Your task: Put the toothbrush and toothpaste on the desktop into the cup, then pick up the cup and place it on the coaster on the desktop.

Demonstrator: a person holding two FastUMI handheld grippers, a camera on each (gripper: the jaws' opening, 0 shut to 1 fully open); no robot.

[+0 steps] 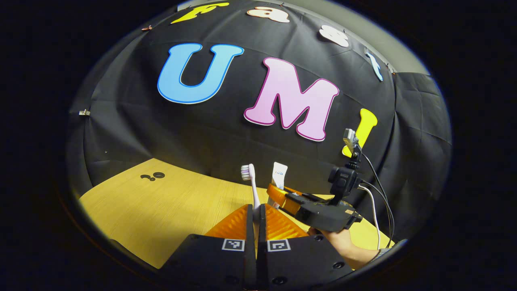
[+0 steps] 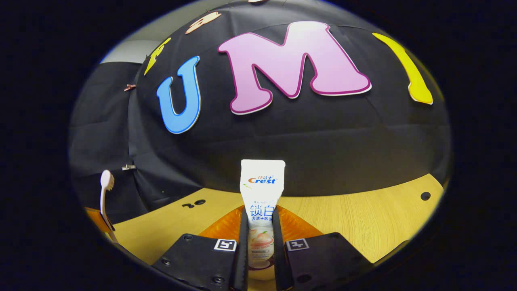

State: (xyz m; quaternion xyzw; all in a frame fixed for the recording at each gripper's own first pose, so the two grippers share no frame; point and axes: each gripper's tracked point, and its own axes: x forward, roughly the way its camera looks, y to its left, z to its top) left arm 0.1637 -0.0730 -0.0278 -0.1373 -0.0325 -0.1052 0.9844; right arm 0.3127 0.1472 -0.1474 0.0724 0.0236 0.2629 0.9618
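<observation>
1. While both are raised above the counter [image 1: 161,210], the left tool [image 1: 257,214] is closed on an upright toothbrush [image 1: 251,184], bristles up.
2. Closed likewise, the right tool [image 2: 261,234] clamps an upright toothpaste [image 2: 261,190] tube.
3. Black cloth walls the far side of the pale wooden counter.
4. Both objects' lower ends are hidden between the fingers.
</observation>
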